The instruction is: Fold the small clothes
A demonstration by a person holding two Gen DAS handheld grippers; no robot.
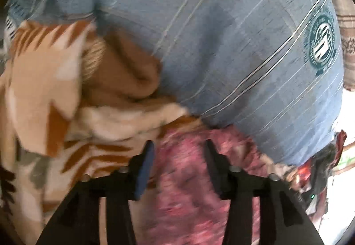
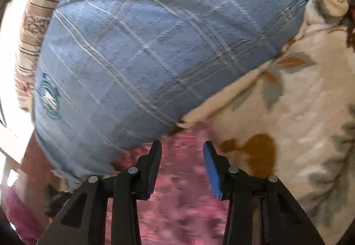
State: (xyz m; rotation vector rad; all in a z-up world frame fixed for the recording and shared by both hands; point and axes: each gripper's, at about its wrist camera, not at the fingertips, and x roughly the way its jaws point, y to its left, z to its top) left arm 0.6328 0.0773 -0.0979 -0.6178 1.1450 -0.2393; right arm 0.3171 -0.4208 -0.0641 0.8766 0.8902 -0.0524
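Your largest sight is the blue checked pillow [image 1: 221,45] [image 2: 133,56], bulging above both tools. Beside it lies the cream leaf-patterned blanket [image 1: 44,78] [image 2: 288,100], touching the pillow's edge. Under your tools spreads the blurred pink-red mottled cloth [image 1: 188,189] [image 2: 182,189], reaching to the pillow's lower edge. Your left gripper [image 1: 178,147] stands spread, nothing between its jaws. Your right gripper [image 2: 182,147] is likewise spread and empty.

A blue garment [image 1: 221,45] with pale check lines and a green round crest [image 1: 321,45] at three o'clock; at nine o'clock a cream blanket [image 1: 44,89] patterned rust and grey; a mottled pink-red cloth [image 1: 184,189] at six o'clock.
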